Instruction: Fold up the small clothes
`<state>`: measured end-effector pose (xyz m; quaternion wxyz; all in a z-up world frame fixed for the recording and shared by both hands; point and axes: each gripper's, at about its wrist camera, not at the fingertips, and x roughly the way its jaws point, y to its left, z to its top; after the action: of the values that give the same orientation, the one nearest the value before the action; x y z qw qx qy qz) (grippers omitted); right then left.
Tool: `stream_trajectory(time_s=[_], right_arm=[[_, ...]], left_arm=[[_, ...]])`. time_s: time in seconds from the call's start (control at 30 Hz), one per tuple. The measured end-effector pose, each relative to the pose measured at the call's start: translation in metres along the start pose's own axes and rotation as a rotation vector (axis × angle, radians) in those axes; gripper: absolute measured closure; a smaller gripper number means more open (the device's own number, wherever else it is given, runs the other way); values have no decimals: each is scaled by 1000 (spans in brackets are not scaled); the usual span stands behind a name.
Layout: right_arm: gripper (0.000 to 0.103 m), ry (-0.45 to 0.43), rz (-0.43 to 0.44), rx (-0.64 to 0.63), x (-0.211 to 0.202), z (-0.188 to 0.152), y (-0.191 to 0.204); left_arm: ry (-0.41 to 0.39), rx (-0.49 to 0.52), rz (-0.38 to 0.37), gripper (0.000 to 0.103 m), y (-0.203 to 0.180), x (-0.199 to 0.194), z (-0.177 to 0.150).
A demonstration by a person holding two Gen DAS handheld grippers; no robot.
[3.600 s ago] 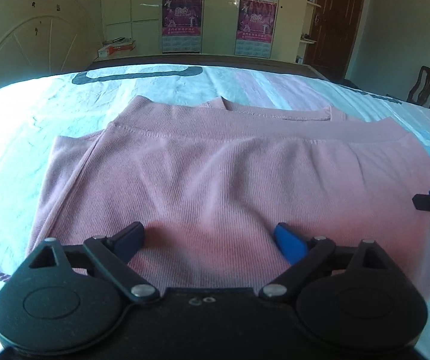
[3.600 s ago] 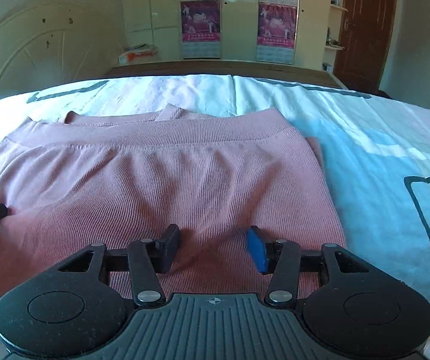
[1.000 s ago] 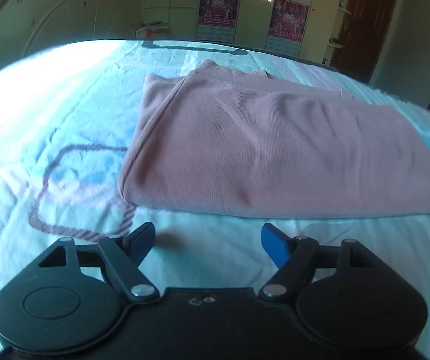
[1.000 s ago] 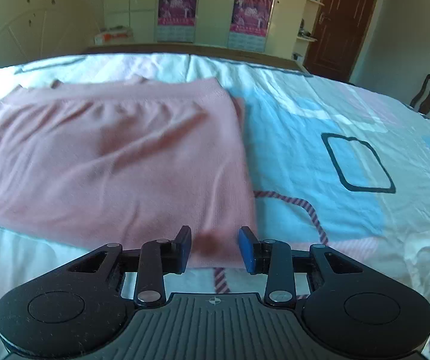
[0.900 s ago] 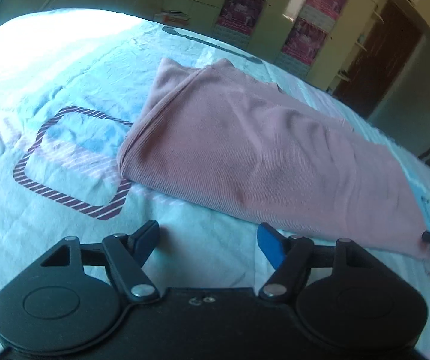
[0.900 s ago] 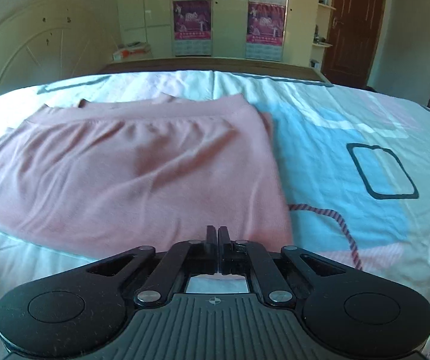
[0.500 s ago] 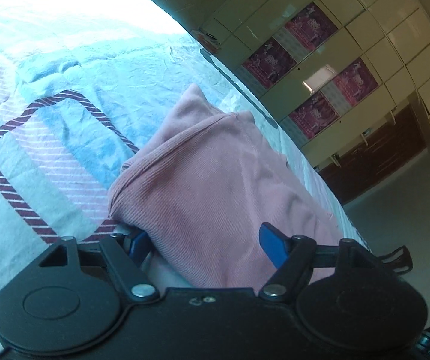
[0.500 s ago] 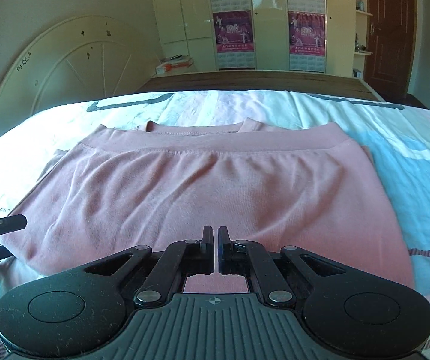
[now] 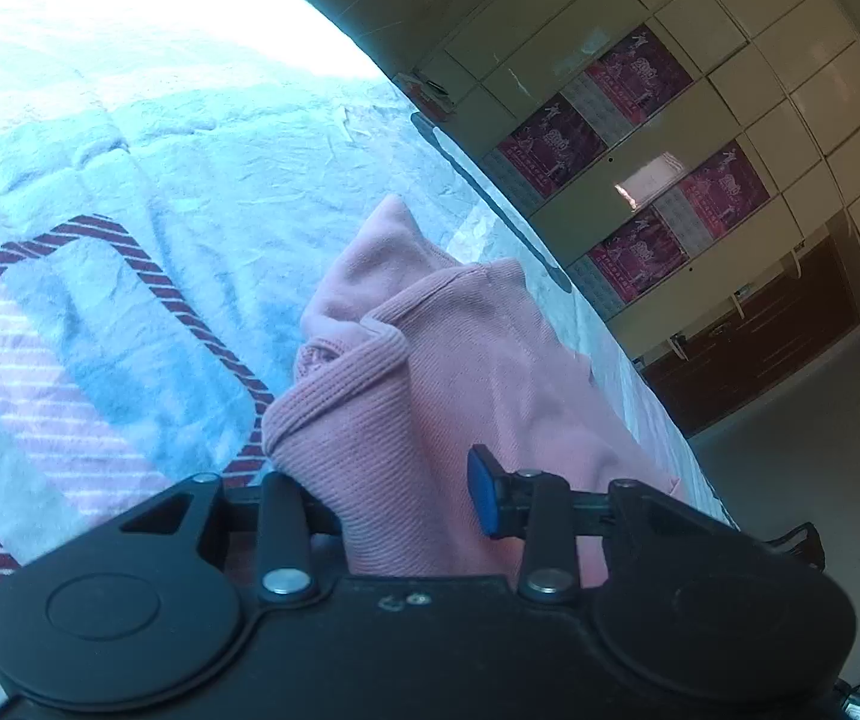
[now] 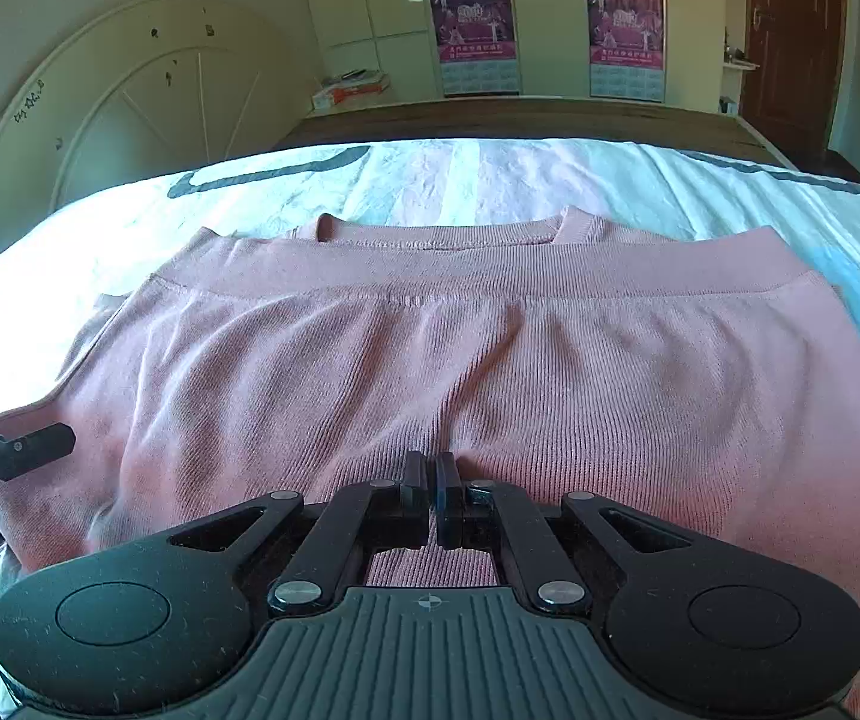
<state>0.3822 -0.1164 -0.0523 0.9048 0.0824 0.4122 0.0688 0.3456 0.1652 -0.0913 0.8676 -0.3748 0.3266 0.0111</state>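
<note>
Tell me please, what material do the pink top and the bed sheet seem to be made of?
Pink top: looks like a soft ribbed knit, matte; fine parallel ribs and a banded hem show. Bed sheet: probably thin woven cotton, matte, printed; it creases finely. Both are guesses from look alone.

home bedroom: bed [image 10: 490,180] w/ patterned sheet, arched cream headboard [image 10: 130,114], built-in wardrobe [image 10: 406,12] w/ 2 posters [image 10: 472,18], dark wood door [image 10: 790,30] at far right corner.
</note>
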Motion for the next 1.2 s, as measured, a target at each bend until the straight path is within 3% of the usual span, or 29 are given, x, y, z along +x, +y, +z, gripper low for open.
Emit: stream_trajectory(time_s=[0.37, 0.43, 0.6, 0.73, 0.9, 1.0, 1.07, 1.2], right_arm=[[101, -51, 39, -1, -2, 3, 0], [102, -15, 18, -11, 12, -2, -2], [102, -32, 34, -11, 13, -3, -5], [102, -35, 37, -40, 15, -4, -5], [102, -26, 102, -9, 16, 0, -18], [102, -134, 206, 200, -12, 3, -61], [102, -201, 198, 310, -37, 4, -99], [102, -272, 135, 397, -78, 6, -171]], left_arm=[[-14, -29, 23, 85, 8, -4, -4], [-19, -25, 29, 86, 8, -5, -5], [-31, -29, 35, 91, 7, -8, -6], [-76, -8, 18, 93, -6, -21, -6], [-92, 121, -48, 93, -65, -31, -4], [-79, 276, -109, 93, -126, -29, -16], [-45, 372, -148, 93, -166, -22, -31], [70, 565, -195, 93, -250, 7, -88]])
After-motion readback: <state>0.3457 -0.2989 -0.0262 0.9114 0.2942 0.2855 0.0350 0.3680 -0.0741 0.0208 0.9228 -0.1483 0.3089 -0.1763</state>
